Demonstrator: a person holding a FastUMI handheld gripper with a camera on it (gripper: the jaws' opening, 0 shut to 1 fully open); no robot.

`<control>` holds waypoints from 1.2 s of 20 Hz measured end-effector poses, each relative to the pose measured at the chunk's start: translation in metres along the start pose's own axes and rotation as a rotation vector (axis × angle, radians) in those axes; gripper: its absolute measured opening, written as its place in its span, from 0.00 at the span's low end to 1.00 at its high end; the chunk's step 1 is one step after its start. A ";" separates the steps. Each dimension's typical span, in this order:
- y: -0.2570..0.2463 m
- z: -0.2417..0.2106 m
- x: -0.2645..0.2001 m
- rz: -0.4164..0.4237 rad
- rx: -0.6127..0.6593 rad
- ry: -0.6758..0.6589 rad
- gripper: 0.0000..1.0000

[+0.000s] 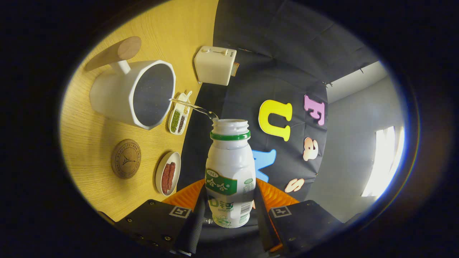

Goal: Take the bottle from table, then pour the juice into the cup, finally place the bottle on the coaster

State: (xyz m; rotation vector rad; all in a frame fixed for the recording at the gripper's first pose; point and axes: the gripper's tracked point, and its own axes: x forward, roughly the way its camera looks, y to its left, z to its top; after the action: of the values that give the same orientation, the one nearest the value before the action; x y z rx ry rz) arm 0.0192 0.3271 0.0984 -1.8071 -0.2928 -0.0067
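light wooden table (96, 143); white faceted cup with wooden handle (134, 94) on it; white plastic bottle with green label (229, 172) clamped in claw (229, 211), tipped, clear stream (192, 106) reaching cup rim; round brown coaster (126, 158) beside cup.

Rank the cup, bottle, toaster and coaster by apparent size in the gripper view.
1. White faceted cup.
2. White plastic bottle, gripped between the fingers, so nearness enlarges it; close to the cup.
3. Cream toaster.
4. Round brown coaster.

Dim booth, blown-out window (385, 161) glare beyond the fingers, warm even light on counter (89, 136), strong fisheye bending at edges, centre sharp
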 end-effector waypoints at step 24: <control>-0.014 -0.005 0.003 -0.032 -0.073 0.001 0.66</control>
State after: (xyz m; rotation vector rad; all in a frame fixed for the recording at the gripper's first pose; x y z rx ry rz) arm 0.0199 0.3257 0.1139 -1.8750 -0.3243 -0.0417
